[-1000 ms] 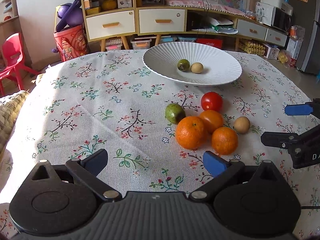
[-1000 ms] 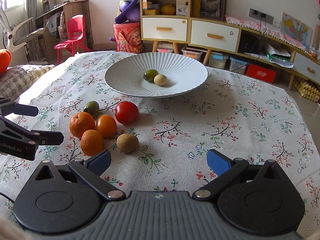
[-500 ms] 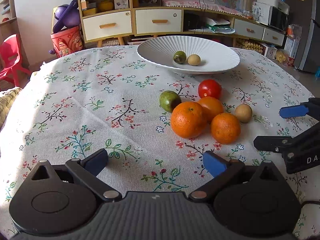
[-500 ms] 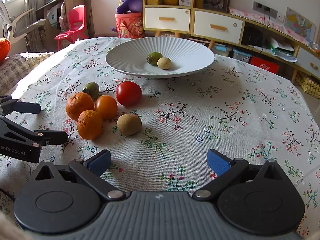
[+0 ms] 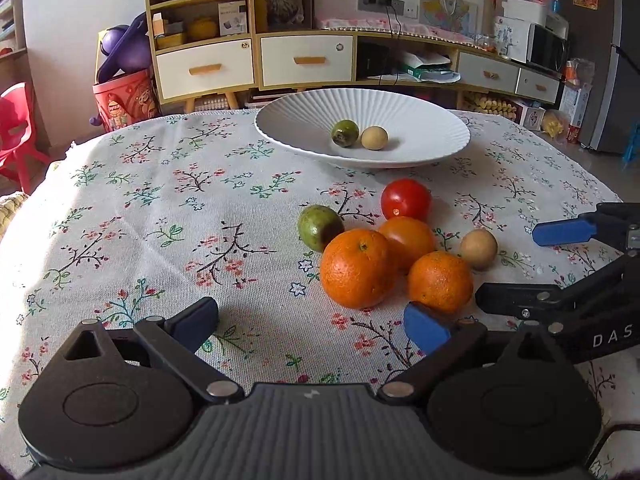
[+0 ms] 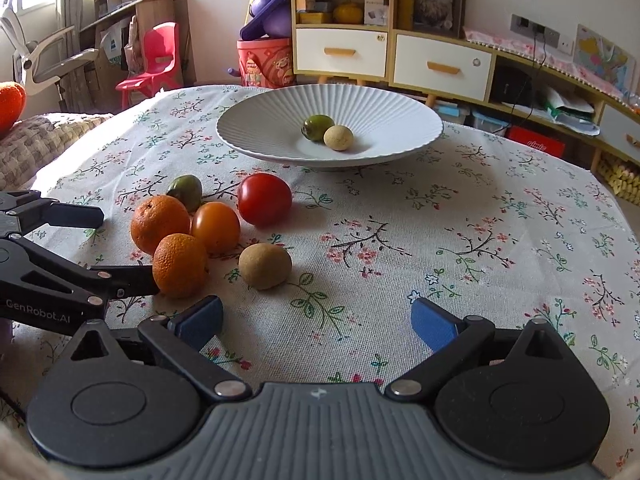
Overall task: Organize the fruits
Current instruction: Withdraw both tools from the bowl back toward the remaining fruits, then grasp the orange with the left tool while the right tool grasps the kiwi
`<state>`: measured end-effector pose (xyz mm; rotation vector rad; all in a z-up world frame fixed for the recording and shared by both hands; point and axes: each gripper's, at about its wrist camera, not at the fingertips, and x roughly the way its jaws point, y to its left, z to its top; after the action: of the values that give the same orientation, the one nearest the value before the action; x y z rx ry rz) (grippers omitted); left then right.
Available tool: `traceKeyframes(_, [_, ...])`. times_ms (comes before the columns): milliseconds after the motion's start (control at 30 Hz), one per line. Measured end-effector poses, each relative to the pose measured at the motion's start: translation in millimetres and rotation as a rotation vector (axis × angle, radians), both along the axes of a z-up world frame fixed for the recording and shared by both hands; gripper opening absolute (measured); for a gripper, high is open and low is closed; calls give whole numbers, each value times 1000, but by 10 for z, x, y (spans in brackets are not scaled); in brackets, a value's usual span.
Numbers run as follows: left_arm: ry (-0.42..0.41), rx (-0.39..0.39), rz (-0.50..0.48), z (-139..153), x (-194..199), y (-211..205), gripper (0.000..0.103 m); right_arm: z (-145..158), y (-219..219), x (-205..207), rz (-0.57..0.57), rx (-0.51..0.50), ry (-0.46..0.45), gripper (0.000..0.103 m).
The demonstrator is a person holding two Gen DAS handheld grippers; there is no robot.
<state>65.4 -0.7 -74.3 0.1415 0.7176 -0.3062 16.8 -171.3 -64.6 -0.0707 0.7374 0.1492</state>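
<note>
On tablecloth (image 5: 160,220), loose: two oranges (image 5: 355,268) (image 5: 440,281), one orange tomato (image 5: 408,238), one red tomato (image 5: 405,199), one green fruit (image 5: 320,227), one tan-brown fruit (image 5: 478,249). In white ribbed bowl (image 5: 432,128), single: one green fruit (image 5: 345,133), one tan fruit (image 5: 374,137). Eight fruits total.

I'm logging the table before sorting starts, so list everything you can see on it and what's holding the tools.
Ribbed white plate: one, far side of the cloth.
Fruits in plate: two, a green one and a tan one, touching.
Oranges: two, orange, and, near left cluster.
Orange tomato: one, among the oranges.
Red tomato: one, nearest the plate.
Green fruit on cloth: one, behind the oranges.
Brown kiwi: one, apart, right of the cluster.
Floral tablecloth: one, white.
Left tool: open, empty.
Right tool: open, empty, jaws just closing slightly.
</note>
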Motion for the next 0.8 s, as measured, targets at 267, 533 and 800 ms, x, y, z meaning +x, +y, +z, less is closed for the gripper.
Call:
traceKeyframes(267, [-6,-18,-47,38,17,-63,59,45,91,30,56,0,-8,71])
traceKeyframes(533, [0,-42,-62,57,39,-82,40,62,144,25,89,-1,-9,53])
traceKeyframes(800, [6,-52,-73,69,35,-94,32,77,165,14,100,0,-17,45])
